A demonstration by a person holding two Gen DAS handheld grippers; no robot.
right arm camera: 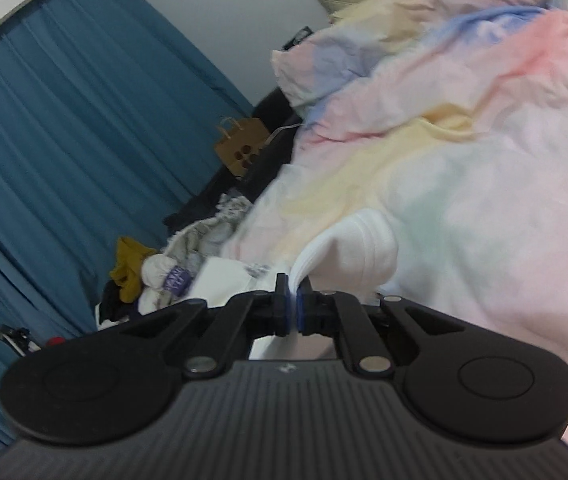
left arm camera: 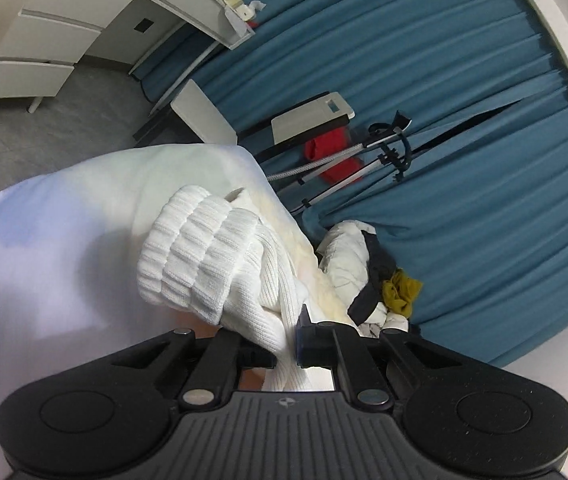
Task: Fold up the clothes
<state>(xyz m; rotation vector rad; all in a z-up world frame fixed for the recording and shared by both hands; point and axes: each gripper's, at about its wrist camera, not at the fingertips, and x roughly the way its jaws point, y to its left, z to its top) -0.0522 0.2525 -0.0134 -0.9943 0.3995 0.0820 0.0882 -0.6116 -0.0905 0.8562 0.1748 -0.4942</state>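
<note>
A white ribbed knit sweater [left arm camera: 200,256] is bunched over the pale bed cover, its folded cuff or hem rolled up in front of my left gripper [left arm camera: 286,346]. That gripper is shut on a fold of the knit, which passes between its pads and hangs below them. In the right wrist view my right gripper [right arm camera: 293,304] is shut on a thin white edge of the same white garment [right arm camera: 358,248], which rises in a soft hump just beyond the pads over the pastel duvet.
A pastel duvet [right arm camera: 464,152] covers the bed. Beside the bed lies a pile of clothes [left arm camera: 368,264], with a mustard piece [right arm camera: 128,264]. Blue curtains [left arm camera: 464,100] hang behind. A red item and metal stand [left arm camera: 336,156], white drawers [left arm camera: 40,40] and a paper bag [right arm camera: 240,148] are also here.
</note>
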